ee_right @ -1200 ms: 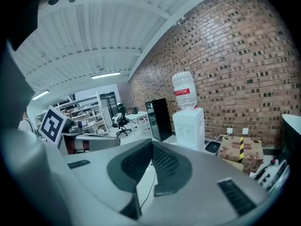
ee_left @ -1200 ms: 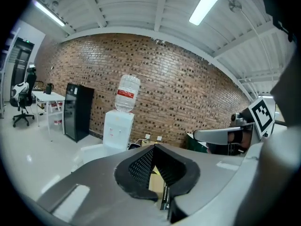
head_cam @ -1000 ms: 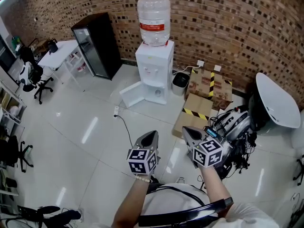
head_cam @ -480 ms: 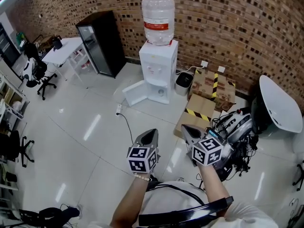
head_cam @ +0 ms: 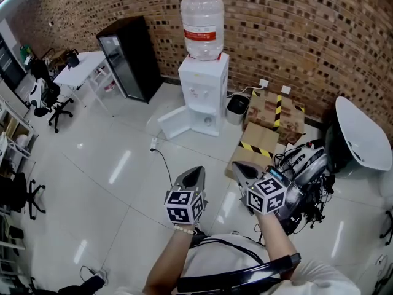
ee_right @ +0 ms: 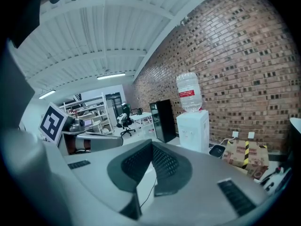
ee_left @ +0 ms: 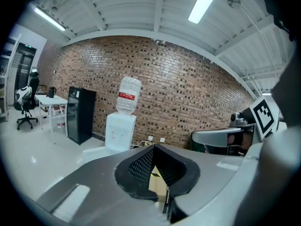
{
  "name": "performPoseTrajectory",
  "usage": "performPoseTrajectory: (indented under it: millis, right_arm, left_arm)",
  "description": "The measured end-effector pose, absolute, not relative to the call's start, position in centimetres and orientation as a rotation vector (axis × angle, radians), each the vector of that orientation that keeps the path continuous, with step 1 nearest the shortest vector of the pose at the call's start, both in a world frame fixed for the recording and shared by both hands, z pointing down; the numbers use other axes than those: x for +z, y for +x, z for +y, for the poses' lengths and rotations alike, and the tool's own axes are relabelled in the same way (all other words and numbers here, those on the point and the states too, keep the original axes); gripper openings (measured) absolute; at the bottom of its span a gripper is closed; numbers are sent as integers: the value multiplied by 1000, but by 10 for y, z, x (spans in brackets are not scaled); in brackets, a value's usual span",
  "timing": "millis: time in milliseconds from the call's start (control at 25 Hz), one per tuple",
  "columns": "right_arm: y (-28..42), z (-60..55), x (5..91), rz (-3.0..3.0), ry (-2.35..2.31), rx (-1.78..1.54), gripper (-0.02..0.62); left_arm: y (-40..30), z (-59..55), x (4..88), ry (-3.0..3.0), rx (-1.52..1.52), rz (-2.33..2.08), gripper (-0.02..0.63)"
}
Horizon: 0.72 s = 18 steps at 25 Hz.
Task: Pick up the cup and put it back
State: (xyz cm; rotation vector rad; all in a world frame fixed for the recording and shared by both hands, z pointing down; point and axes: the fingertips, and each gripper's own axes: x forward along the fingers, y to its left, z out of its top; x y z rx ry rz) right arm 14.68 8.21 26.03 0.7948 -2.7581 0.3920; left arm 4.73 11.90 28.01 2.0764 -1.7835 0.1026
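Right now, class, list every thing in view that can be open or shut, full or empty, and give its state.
Left gripper: shut, empty.
Right gripper: shut, empty.
Water dispenser: lower door swung open.
Bottle: seated upside down on top; water level unclear.
Black fridge: door closed.
Cardboard boxes: closed, taped.
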Motion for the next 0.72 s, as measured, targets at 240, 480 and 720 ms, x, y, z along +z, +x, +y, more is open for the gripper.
performPoseTrajectory:
  millis: [240, 480, 720]
  right_arm:
    - [147, 79, 257, -2751, 798, 388, 12]
    - [144, 79, 255, -2750, 790, 382, 12]
    - [140, 78, 259, -2749, 783, 381, 12]
  left_arm:
    - [45, 115, 278, 2070, 91, -1777, 5]
    - [45, 114, 276, 2068, 92, -1775, 5]
    - [40, 114, 280, 2060, 92, -1781, 5]
